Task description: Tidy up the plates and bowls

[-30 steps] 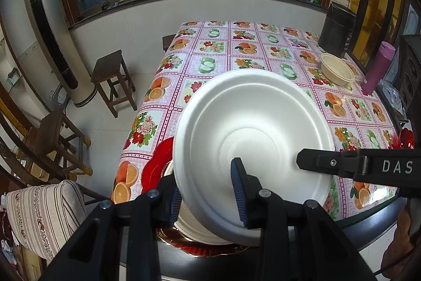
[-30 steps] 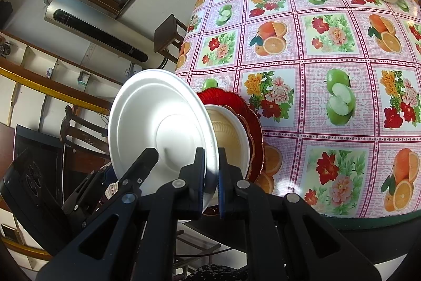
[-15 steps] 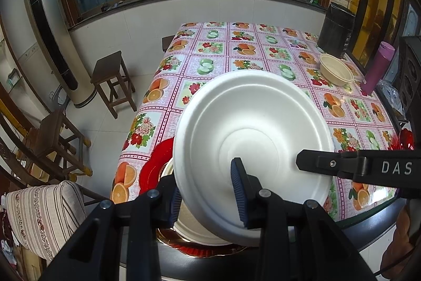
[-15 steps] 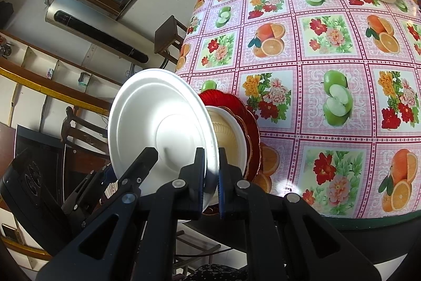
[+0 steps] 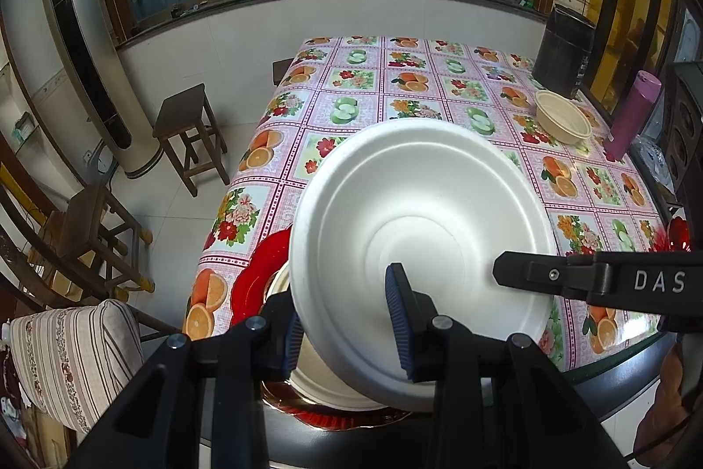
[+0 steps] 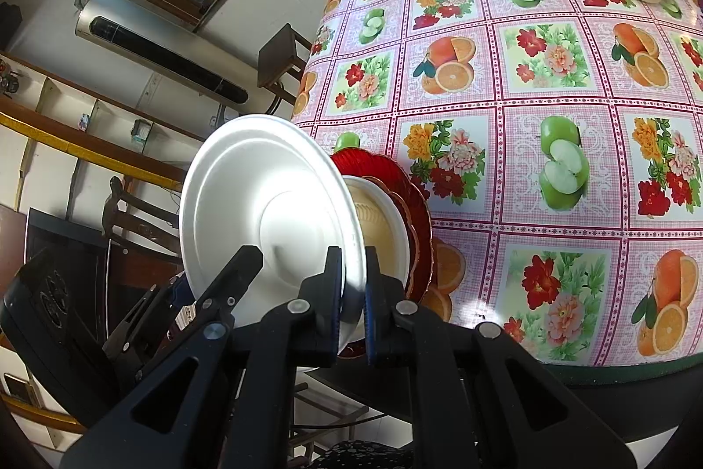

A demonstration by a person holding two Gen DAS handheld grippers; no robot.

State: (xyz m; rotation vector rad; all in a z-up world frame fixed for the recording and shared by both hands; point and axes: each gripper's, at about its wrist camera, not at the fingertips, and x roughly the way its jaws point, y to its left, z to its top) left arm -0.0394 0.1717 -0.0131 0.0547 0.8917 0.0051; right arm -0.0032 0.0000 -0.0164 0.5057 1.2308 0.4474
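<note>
A white foam bowl hangs tilted above the table's near left corner, held by both grippers. My left gripper is shut on its near wall, one pad inside the bowl and the other behind it. My right gripper is shut on the rim of the same bowl, and one of its fingers reaches in from the right in the left wrist view. Under the bowl lies a red plate with a cream bowl nested in it, mostly hidden in the left wrist view.
A beige bowl sits at the table's far right, near a purple bottle and a black bin. Another red dish shows at the right edge. A wooden stool and chairs stand left of the table.
</note>
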